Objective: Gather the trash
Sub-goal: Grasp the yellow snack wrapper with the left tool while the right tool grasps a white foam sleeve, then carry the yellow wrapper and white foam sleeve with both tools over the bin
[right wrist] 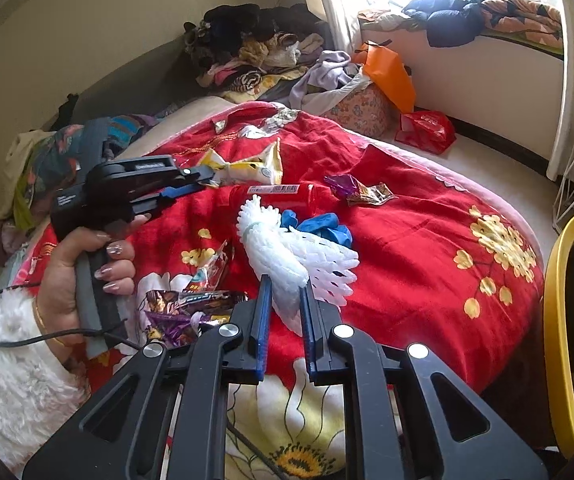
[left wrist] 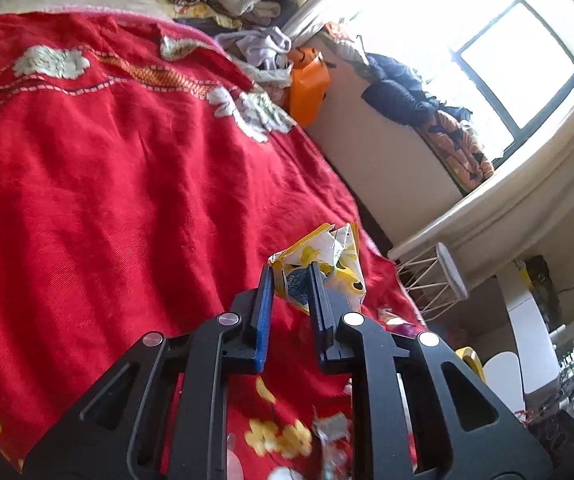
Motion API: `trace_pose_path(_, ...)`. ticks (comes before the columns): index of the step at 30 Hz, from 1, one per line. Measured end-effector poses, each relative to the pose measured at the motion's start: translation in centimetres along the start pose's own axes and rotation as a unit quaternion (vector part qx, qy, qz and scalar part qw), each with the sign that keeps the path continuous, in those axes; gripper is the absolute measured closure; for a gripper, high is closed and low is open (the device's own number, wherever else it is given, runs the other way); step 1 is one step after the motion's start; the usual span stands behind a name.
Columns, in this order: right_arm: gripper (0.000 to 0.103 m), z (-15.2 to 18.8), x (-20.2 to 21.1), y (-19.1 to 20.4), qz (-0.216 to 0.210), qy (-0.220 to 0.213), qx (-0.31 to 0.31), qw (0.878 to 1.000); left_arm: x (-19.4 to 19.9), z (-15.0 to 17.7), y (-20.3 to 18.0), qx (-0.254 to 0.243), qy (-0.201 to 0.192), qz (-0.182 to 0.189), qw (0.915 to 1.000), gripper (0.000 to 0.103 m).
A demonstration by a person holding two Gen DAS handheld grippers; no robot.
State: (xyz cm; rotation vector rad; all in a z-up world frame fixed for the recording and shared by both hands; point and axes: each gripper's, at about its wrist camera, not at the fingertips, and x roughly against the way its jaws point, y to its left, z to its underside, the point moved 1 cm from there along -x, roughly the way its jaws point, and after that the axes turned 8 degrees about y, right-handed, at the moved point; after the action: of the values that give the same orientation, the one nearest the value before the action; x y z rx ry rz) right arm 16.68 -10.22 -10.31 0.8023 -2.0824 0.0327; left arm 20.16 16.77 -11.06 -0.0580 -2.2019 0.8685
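My right gripper [right wrist: 285, 308] pinches the white foam fruit net [right wrist: 287, 256]; my left gripper [left wrist: 291, 280] clamps the crumpled yellow-white snack wrapper [left wrist: 327, 256]. I'd keep both squeezed and carry them right to the yellow-rimmed bin [right wrist: 559, 320].

Left wrist view is taken low and close over the red bedspread [left wrist: 107, 184], rolled sideways, aimed across it toward the window [left wrist: 487, 60]. Right wrist view is set higher, off the bedspread's [right wrist: 407, 240] near edge, facing the clothes pile [right wrist: 255, 48]. Bedspread, orange bag [left wrist: 307, 92] [right wrist: 391, 72] and window ledge are shared.
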Motion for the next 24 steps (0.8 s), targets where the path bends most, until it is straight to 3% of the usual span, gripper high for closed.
trace_pose_path(11,0.090,0.4,1.9,-0.3,-0.010,-0.013,-0.008,1.000,4.3,1.4,-0.5,-0.003,-0.036,-0.016,0.9992,0.092)
trace_pose_path(24,0.090,0.8,4.9,0.3,-0.013,-0.039,0.000,0.999,8.0,2.0,-1.4,-0.002,-0.065,-0.005,0.9979,0.092)
